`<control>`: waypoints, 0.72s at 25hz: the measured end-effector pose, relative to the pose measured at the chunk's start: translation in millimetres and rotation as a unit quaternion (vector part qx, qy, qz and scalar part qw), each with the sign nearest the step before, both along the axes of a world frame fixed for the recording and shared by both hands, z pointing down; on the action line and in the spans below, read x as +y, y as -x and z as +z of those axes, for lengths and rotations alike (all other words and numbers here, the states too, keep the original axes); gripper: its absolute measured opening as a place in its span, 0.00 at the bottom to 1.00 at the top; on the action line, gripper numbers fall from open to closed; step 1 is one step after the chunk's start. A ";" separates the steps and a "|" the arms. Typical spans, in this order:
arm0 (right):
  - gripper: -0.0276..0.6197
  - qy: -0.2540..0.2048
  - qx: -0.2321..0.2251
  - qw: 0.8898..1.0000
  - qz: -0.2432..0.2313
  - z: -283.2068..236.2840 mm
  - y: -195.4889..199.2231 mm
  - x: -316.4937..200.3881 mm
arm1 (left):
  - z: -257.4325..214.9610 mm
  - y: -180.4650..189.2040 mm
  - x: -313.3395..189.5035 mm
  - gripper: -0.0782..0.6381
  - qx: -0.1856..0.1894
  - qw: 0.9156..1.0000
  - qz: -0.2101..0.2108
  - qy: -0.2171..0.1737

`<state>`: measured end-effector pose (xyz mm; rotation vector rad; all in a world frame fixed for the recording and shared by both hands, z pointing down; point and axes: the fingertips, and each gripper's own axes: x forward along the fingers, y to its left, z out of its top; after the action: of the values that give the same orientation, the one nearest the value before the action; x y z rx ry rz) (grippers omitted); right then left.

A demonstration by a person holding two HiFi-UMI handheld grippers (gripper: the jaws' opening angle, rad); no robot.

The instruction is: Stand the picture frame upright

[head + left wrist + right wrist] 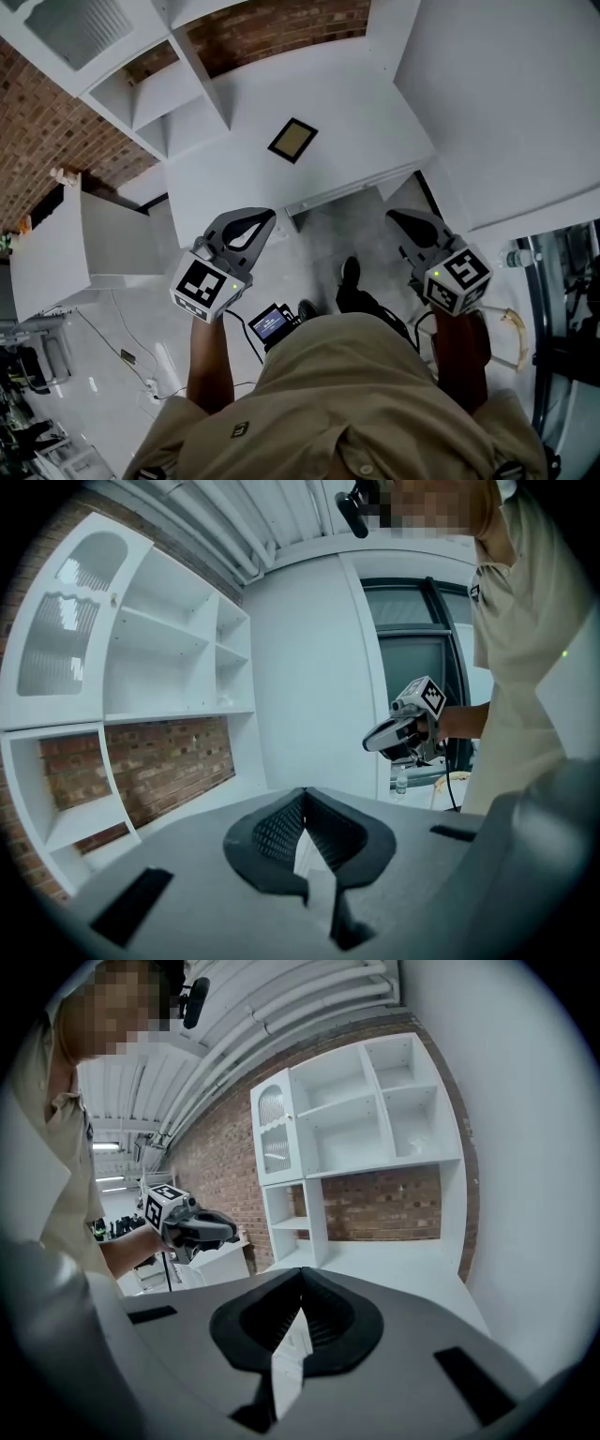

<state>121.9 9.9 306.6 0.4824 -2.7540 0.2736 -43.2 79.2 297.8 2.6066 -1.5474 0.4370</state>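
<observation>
The picture frame (293, 140), dark-rimmed with a tan middle, lies flat on the white table (356, 122), far ahead of both grippers. My left gripper (266, 217) hovers short of the table's near edge, jaws shut with nothing between them. My right gripper (394, 217) is held level with it on the right, also shut and empty. In the left gripper view the jaws (303, 795) meet at their tips and the right gripper (403, 733) shows beyond. In the right gripper view the jaws (302, 1274) are closed and the left gripper (192, 1227) shows at the left. The frame is in neither gripper view.
White open shelving (159, 89) against a brick wall stands at the table's back left. A low white cabinet (52, 248) sits at the left, and a white wall panel (506, 103) at the right. A small device with a lit screen (270, 322) and cables lie on the floor.
</observation>
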 end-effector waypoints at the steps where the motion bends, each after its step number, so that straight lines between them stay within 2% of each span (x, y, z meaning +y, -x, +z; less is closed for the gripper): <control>1: 0.05 0.005 -0.003 1.000 -0.008 1.9 5.2 -10.3 | 0.3 4.1 -8.1 0.12 -0.002 1.000 -0.008 0.004; 6: 0.05 0.013 -0.022 0.998 -0.058 5.7 32.1 -74.0 | 0.5 21.0 -52.2 0.12 -0.018 0.998 -0.058 0.022; 9: 0.05 0.018 -0.028 0.996 -0.088 8.4 42.0 -108.0 | 2.5 19.4 -80.0 0.12 -0.025 0.996 -0.083 0.030; 13: 0.05 0.017 -0.027 0.992 -0.119 12.3 51.1 -144.9 | 1.7 12.7 -109.9 0.12 -0.026 0.994 -0.103 0.029; 18: 0.05 0.034 -0.027 0.991 -0.127 20.7 61.2 -169.7 | 7.7 17.7 -131.0 0.12 -0.024 0.992 -0.112 0.043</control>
<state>60.7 -159.8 327.3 0.1065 -2.8086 0.3198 -60.9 -51.8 305.5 2.3396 -1.7687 0.5365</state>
